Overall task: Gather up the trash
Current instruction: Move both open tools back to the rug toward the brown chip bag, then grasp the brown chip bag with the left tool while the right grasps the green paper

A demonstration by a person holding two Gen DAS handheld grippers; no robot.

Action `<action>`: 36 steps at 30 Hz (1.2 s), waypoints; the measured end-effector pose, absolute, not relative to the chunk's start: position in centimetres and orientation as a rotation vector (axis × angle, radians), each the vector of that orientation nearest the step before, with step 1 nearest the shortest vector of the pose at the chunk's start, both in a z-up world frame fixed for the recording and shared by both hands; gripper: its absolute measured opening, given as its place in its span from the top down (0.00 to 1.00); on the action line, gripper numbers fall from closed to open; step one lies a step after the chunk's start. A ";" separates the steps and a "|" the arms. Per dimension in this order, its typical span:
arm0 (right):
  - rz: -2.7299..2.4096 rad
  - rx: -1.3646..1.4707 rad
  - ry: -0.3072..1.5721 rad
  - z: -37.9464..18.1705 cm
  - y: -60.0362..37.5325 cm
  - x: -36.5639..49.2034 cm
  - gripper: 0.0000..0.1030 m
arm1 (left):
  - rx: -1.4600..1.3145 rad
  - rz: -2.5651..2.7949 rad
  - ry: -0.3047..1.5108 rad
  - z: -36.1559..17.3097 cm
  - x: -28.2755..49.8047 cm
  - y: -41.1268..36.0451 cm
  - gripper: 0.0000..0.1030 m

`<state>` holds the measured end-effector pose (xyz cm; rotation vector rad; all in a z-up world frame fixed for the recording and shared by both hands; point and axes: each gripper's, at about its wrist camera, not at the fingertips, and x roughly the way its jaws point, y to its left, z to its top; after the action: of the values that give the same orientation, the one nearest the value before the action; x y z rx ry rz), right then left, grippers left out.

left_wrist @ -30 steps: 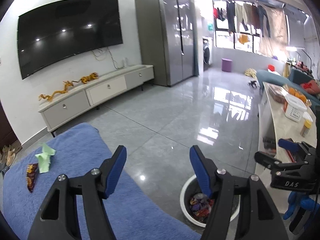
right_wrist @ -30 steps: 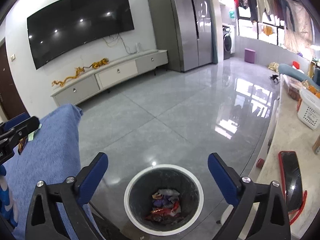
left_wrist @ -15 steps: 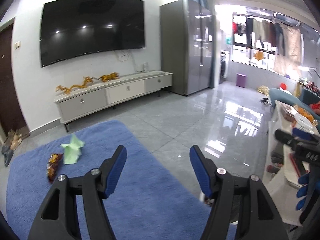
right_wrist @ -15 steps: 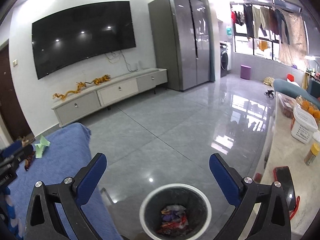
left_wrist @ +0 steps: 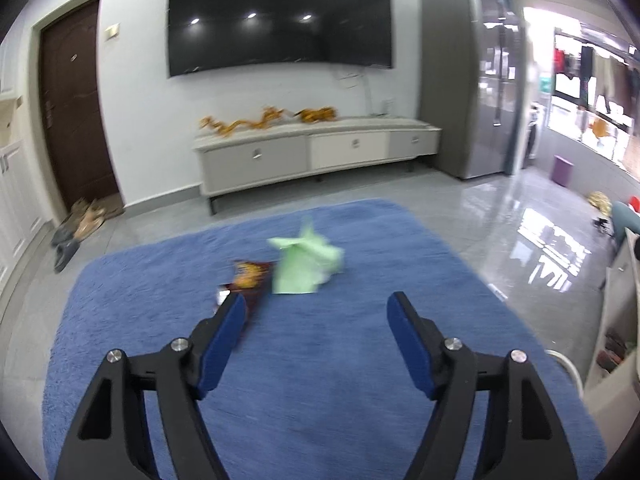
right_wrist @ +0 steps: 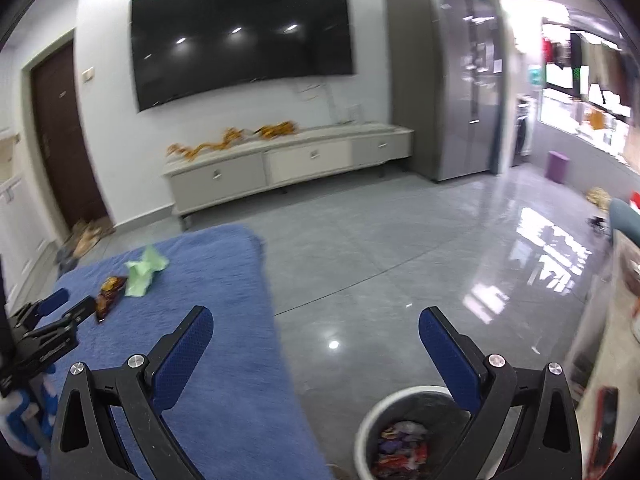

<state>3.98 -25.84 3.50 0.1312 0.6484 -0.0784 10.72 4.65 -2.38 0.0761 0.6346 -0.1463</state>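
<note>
A crumpled green paper point(left_wrist: 306, 264) and a dark snack wrapper point(left_wrist: 250, 280) lie on the blue rug point(left_wrist: 320, 380). My left gripper point(left_wrist: 316, 316) is open and empty, just short of them, with its left finger over the wrapper's near end. My right gripper point(right_wrist: 316, 334) is open and empty, above the rug's right edge. The white-rimmed bin point(right_wrist: 404, 436) with trash inside sits under its right finger. The green paper point(right_wrist: 144, 272), the wrapper point(right_wrist: 108, 294) and the left gripper point(right_wrist: 52, 320) also show in the right wrist view.
A low TV cabinet point(left_wrist: 316, 156) stands against the far wall under a big TV point(left_wrist: 280, 20). A grey fridge point(left_wrist: 460, 96) is at the right, a brown door point(left_wrist: 72, 112) at the left. Glossy grey floor point(right_wrist: 400, 260) lies right of the rug.
Both grippers have swung left, away from the bin. The left one has closed in on the green paper and the wrapper. The bin has slid to the lower right of the right view.
</note>
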 end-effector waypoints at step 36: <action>0.526 0.267 1.014 -8.7 -4.2 30.1 0.58 | -0.173 -0.265 0.892 -10.0 22.4 13.8 0.61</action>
<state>30.09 -4.16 -8.70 0.2669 1.0138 0.5260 22.41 13.83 -9.97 -0.1732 0.8916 -0.2654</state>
